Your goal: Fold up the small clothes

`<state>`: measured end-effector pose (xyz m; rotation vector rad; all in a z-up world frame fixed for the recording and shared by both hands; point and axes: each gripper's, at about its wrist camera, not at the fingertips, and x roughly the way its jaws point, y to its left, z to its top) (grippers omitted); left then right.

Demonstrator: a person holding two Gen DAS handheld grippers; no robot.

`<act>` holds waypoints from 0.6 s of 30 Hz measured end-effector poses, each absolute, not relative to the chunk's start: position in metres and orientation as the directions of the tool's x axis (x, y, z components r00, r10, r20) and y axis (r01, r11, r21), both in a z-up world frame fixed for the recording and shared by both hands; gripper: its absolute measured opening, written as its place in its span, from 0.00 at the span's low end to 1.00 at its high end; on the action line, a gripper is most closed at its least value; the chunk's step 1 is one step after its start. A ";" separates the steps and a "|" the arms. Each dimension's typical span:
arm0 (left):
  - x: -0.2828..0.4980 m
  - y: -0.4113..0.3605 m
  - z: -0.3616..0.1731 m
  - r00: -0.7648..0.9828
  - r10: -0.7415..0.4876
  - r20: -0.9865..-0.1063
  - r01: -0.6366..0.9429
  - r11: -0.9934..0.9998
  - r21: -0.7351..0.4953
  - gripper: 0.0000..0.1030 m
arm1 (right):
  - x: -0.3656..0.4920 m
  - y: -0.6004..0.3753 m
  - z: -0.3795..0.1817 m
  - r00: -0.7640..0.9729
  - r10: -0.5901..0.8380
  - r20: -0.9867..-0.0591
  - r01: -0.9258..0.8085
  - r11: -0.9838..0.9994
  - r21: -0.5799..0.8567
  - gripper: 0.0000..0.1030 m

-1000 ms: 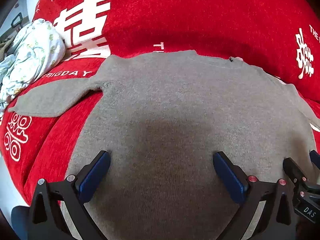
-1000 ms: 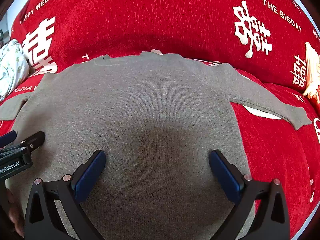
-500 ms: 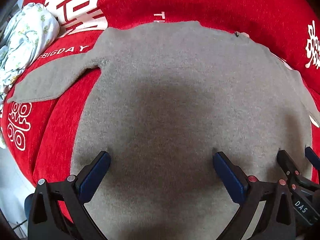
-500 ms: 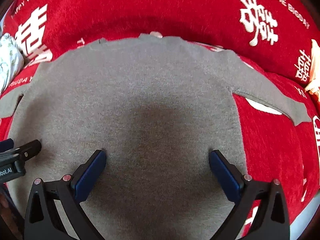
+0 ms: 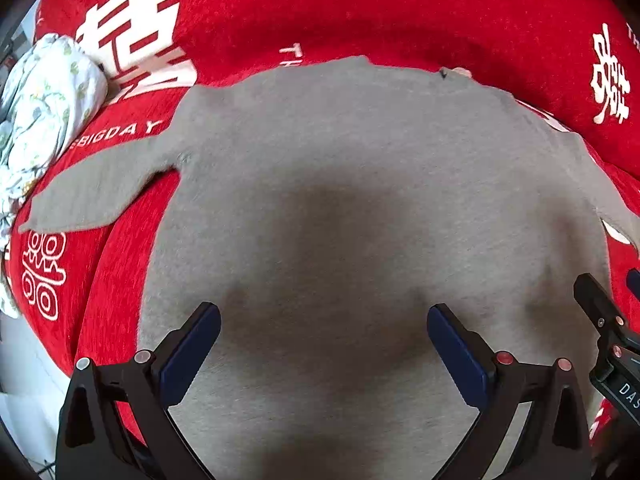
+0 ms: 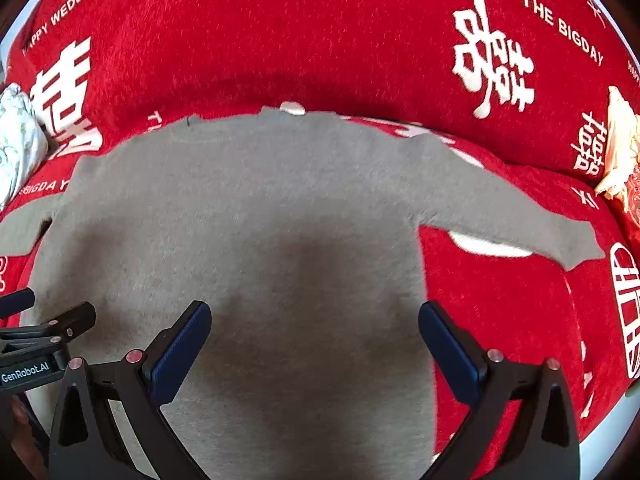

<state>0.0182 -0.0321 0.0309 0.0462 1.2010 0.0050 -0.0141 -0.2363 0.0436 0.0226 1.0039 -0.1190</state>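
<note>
Since the earlier frames, both grippers are brought lower and nearer over the plain grey knitted sweater [image 5: 360,184], which now fills more of each view. Item: sweater, laid flat and face-down or face-up (cannot be told) on a red plush cover printed with white characters [image 6: 320,32], neckline away from the cameras, both sleeves spread outward onto the red cover. Item: left gripper [image 5: 324,340], jaws spread wide and holding nothing, poised low over the lower body of the sweater, pointed toward the neckline. Item: right gripper [image 6: 316,340], jaws likewise released and empty, held alongside over the right half; whether either touches the knit cannot be told. Item: white floral bundled cloth [image 5: 44,112], left of the sleeve, apart. Risk noted: only the top layer may be pinched, so the hem is lifted unevenly and the fold skews; the plush cover may also be caught by a low jaw.
</note>
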 end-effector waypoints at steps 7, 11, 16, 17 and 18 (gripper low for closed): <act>0.024 -0.059 0.035 0.371 0.025 -0.928 0.045 0.998 0.045 1.00 | -0.010 -0.258 0.051 0.553 -0.102 -0.827 0.139 0.990 -0.029 1.00; 0.028 -0.074 0.038 0.370 0.026 -0.929 0.056 0.997 0.050 1.00 | -0.007 -0.274 0.054 0.557 -0.112 -0.823 0.162 0.986 -0.025 1.00; 0.035 -0.095 0.042 0.371 0.031 -0.928 0.072 0.995 0.062 1.00 | -0.003 -0.299 0.059 0.564 -0.122 -0.817 0.201 0.980 -0.008 1.00; 0.036 -0.099 0.042 0.370 0.029 -0.929 0.075 0.995 0.062 1.00 | -0.003 -0.304 0.060 0.564 -0.126 -0.816 0.206 0.979 -0.008 1.00; 0.038 -0.103 0.043 0.369 0.031 -0.929 0.079 0.995 0.065 1.00 | -0.002 -0.309 0.061 0.563 -0.130 -0.816 0.213 0.977 -0.009 1.00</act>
